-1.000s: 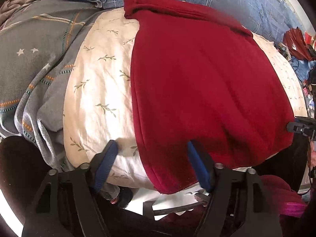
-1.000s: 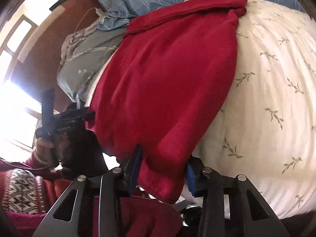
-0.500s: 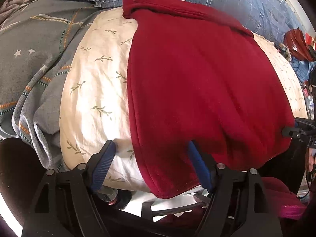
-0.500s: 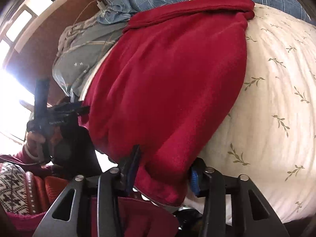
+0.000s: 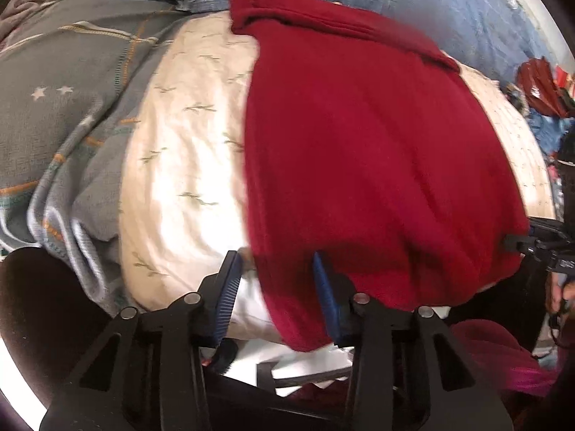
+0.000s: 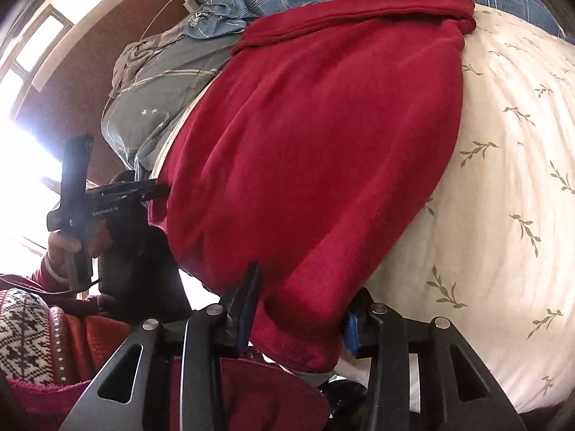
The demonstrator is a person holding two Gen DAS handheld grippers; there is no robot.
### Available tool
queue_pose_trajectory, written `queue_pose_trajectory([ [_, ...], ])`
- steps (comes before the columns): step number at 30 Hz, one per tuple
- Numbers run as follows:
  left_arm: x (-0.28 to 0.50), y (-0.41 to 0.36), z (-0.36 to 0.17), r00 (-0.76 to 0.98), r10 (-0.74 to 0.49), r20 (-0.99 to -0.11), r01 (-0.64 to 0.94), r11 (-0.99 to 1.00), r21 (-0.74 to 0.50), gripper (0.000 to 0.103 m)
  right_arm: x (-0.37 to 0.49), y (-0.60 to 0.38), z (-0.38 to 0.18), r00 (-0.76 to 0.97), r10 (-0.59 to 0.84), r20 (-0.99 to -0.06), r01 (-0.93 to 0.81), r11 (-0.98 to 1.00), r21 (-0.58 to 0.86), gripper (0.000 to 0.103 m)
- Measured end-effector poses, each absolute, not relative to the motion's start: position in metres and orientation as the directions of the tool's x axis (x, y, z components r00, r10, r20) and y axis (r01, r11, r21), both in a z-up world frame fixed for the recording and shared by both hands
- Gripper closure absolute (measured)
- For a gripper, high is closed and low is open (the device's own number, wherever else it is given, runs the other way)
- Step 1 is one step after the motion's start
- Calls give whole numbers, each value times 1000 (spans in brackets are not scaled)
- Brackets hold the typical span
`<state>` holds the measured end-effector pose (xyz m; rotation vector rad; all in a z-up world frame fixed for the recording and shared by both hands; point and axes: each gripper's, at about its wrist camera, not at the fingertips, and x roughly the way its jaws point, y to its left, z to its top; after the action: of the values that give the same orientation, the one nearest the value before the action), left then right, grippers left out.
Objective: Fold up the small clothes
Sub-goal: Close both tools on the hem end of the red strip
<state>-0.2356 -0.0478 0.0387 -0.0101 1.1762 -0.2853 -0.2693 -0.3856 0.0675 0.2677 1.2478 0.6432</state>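
- Left wrist view: a red garment [image 5: 373, 165] lies spread over a cream bedsheet [image 5: 187, 165] printed with small leaf sprigs, its rolled top edge toward the far side and its near hem hanging over the front edge of the bed.
- The left gripper [image 5: 275, 289] sits at the near left corner of that hem. Its 2 blue-padded fingers [image 5: 227, 296] are parted, with the corner of red cloth lying between them; the right pad touches the fabric, the left pad stands clear of it over the sheet. The claw is released, not clenched on the cloth.
- A grey blanket [image 5: 61, 122] with stars and stripes lies bunched at the left, and a blue checked cover [image 5: 395, 3] runs along the far side.
- The right gripper appears at the right edge of this view, beside the garment's other near corner.
- Right wrist view: the right gripper [image 6: 300, 314] straddles the near right corner of the red garment [image 6: 316, 151]. Cloth fills the gap between its 2 fingers [image 6: 248, 305], and the hem droops below them; whether the pads are pinching it cannot be told.
- The left gripper [image 6: 143, 190] shows at the left, held in a hand [image 6: 66, 248], its tip at the garment's far corner.
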Motion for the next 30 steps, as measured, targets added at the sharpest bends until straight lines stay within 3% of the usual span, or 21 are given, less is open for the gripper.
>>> queue_pose_trajectory([
  [12,-232,-49,35,324,-255,-911,214,958,-192,67,-267,-384,67,184,603,-776,-281,789,546,61],
  [19,-233,-48,36,341,-242,-908,198,963,-182,89,-268,-383,67,189,599,-778,-273,793,545,69],
  [30,-237,-38,42,359,-260,-897,187,961,-204,97,-269,-383,90,267,611,-745,-321,786,529,78],
])
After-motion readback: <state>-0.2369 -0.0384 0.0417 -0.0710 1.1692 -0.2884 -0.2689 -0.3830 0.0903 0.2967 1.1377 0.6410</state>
